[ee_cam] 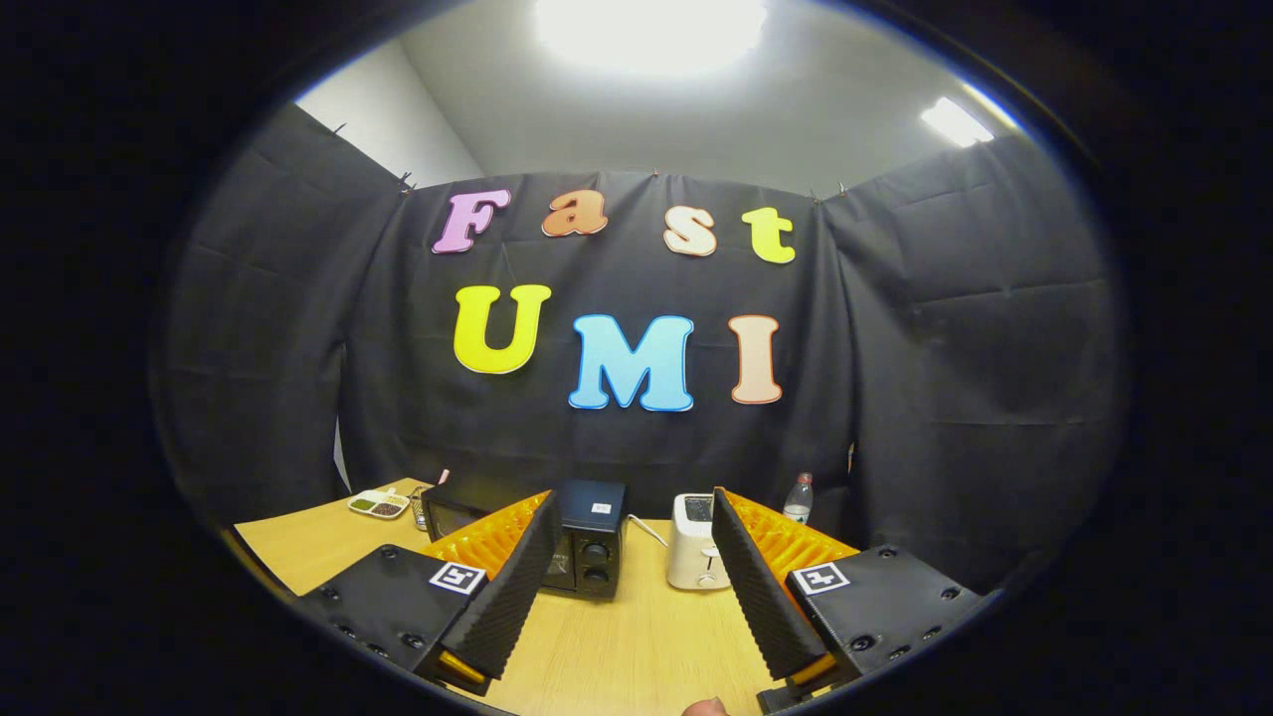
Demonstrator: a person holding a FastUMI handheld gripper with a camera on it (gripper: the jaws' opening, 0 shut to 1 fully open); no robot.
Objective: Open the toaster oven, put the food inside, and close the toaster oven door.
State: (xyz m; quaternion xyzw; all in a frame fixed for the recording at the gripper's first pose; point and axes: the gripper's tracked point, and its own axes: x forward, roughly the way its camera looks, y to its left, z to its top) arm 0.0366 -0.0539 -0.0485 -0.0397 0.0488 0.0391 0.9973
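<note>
A black toaster oven [582,542] stands on the wooden table [617,646] beyond my fingers, its door shut and two knobs on its right side. My left finger covers part of its front. My gripper [634,517] is open and held above the table, with nothing between its fingers [512,587]. A small white divided dish [379,504] with dark food in it lies on the table to the left of the oven.
A white pop-up toaster [696,557] stands just right of the oven, partly behind my right finger. A clear water bottle [799,497] stands behind it near the black cloth wall. A cable runs between oven and toaster. A fingertip [708,708] shows below my fingers.
</note>
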